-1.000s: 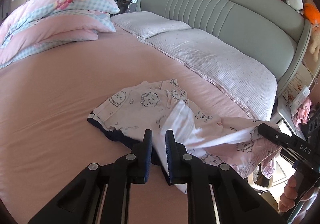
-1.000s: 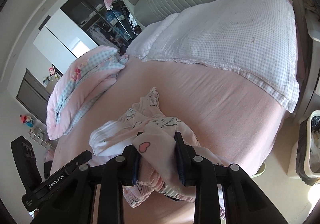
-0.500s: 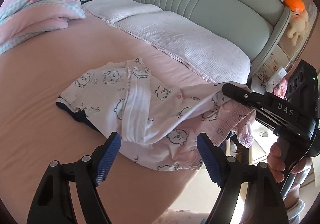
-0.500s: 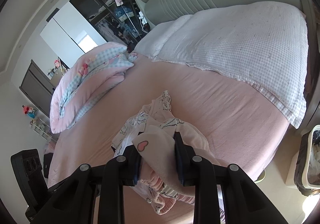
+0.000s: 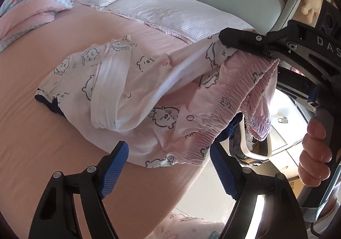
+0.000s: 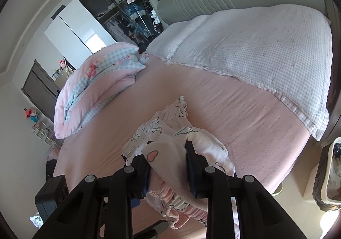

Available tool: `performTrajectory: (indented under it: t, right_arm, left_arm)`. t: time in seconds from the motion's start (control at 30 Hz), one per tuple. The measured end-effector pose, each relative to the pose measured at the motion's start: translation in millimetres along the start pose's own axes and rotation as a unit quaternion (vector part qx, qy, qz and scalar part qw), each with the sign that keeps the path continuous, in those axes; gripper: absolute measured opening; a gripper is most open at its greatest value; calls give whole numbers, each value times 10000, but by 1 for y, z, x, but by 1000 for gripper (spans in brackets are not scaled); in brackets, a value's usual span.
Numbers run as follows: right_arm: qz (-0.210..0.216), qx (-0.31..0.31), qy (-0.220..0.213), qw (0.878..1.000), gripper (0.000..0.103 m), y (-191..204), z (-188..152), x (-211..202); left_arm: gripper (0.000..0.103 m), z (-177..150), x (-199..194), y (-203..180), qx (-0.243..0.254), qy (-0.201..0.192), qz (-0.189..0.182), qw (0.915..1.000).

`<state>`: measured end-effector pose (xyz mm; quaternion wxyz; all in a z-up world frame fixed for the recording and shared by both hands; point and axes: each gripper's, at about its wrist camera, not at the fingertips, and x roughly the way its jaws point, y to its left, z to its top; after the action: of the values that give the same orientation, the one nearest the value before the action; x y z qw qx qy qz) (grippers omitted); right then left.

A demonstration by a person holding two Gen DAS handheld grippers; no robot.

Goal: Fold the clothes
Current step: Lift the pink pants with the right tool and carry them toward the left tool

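A: How many grippers were there?

B: Two. The left gripper (image 5: pixel 168 166) had just spread wide, nothing between its pads.

A: And the right gripper (image 6: pixel 167 161)?

B: Clamped on one pink garment (image 5: pixel 127 81), possibly several layers, lifted off the bed (image 5: pixel 42 143).

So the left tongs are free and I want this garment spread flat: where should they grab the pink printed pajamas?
Probably the gathered elastic waistband of the pink printed pajamas, at the low corner near the bed's edge. It is thick, hangs off the mattress, and lies just ahead of the open left tongs. Come from below, opposite the right tongs clamping the raised end.
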<state>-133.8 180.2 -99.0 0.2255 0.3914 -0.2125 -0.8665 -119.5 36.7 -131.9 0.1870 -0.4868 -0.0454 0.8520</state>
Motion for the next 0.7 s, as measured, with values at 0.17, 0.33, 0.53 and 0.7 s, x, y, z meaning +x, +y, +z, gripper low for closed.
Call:
performTrajectory:
  t: [0.17, 0.33, 0.53, 0.7]
  right_arm:
    - [61, 25, -1, 10000, 27, 1, 2, -1]
    - [174, 50, -7, 9998, 27, 5, 4, -2]
    - [250, -109, 49, 9996, 27, 15, 4, -5]
    - [385, -261, 133, 9988, 27, 24, -1, -6]
  left_arm:
    - [78, -4, 9, -2, -56, 11, -24, 10000]
    - [78, -6, 23, -5, 0, 69, 226, 9997]
    - [78, -6, 38, -11, 91, 128, 455, 9988]
    - [78, -6, 42, -5, -181, 92, 423, 9989]
